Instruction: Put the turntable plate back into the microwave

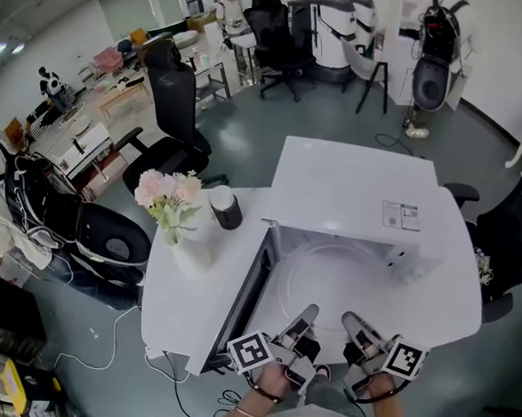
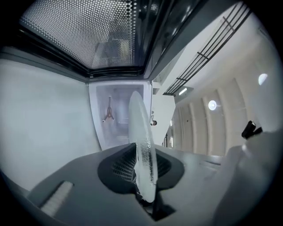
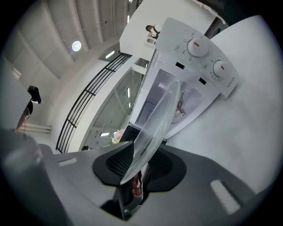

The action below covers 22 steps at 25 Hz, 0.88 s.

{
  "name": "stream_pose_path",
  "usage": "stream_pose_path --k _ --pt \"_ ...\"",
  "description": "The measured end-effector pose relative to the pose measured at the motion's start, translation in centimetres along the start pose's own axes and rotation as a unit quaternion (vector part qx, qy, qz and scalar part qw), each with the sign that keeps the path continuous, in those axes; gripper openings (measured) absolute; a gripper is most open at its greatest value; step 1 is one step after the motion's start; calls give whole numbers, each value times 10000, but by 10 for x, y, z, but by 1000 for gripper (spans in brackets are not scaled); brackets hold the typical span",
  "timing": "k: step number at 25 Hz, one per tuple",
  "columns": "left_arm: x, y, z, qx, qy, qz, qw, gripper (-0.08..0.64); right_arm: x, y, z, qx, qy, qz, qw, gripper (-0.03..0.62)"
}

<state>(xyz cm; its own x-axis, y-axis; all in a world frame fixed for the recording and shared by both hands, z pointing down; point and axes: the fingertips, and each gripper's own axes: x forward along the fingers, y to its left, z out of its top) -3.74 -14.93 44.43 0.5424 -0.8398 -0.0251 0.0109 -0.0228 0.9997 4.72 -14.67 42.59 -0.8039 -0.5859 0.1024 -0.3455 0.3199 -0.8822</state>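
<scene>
The clear glass turntable plate (image 1: 327,284) hangs level in front of the open white microwave (image 1: 359,201), its far part over the cavity mouth. My left gripper (image 1: 304,322) is shut on its near rim, and my right gripper (image 1: 353,327) is shut on the rim beside it. In the left gripper view the plate (image 2: 142,137) stands edge-on between the pads of the left gripper (image 2: 145,171), with the cavity and its centre coupler (image 2: 108,113) behind. The right gripper view shows the plate (image 3: 160,121) gripped by the right gripper (image 3: 138,167), below the knobs (image 3: 197,47).
The microwave door (image 1: 247,302) swings open to the left, close to my left hand. A vase of pink flowers (image 1: 172,204) and a dark cup (image 1: 226,209) stand on the white table (image 1: 179,295) left of the microwave. Office chairs (image 1: 172,108) stand beyond it.
</scene>
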Motion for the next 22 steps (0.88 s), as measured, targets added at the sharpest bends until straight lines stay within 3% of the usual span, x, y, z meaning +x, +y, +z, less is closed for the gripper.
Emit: stream_pose_path --k 22 --pt "18 40 8 195 -491 -24 9986 41 17 -43 8 175 442 290 9984 94"
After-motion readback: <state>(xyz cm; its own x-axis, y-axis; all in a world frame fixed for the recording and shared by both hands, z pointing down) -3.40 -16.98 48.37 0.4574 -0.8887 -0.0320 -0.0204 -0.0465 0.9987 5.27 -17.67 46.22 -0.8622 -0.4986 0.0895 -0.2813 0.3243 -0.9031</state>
